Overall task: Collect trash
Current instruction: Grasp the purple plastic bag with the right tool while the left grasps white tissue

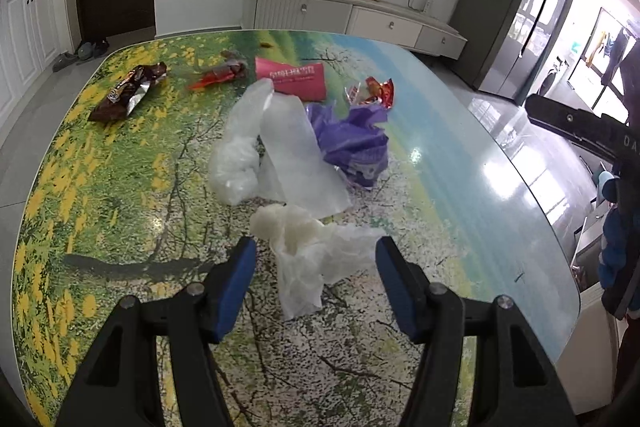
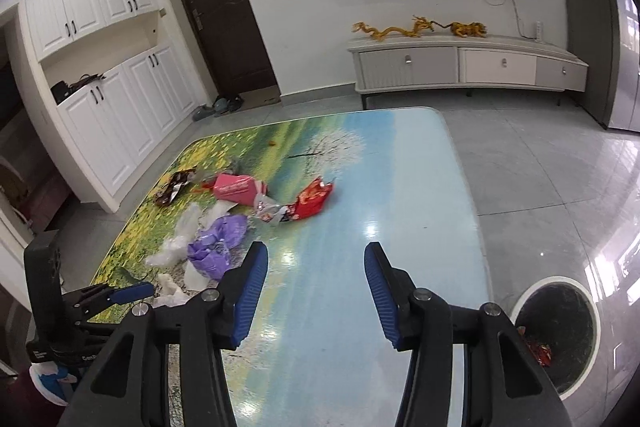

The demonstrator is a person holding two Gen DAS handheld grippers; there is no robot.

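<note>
One red wrapper (image 2: 538, 354) sits in the bin (image 2: 556, 283) on the floor; most trash remains on the table (image 1: 460, 115). My left gripper (image 1: 316, 247) hangs wide around the white tissue (image 1: 304, 247), not pinching, and my right gripper (image 2: 316, 253) is empty, jaws apart, over bare table.

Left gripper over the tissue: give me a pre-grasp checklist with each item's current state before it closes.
1. Left gripper open: ok, jaws stand apart.
2. Tissue between the left fingers: ok, it lies in the gap.
3. Pads touching the tissue: cannot tell.
4. Clear plastic out of the grasp: ok, it lies beyond the fingertips.
5. Right gripper empty: ok, open with only bare table between its fingers.
6. Bin ready: ok, it stands open on the floor by the table with a red wrapper inside.
</note>
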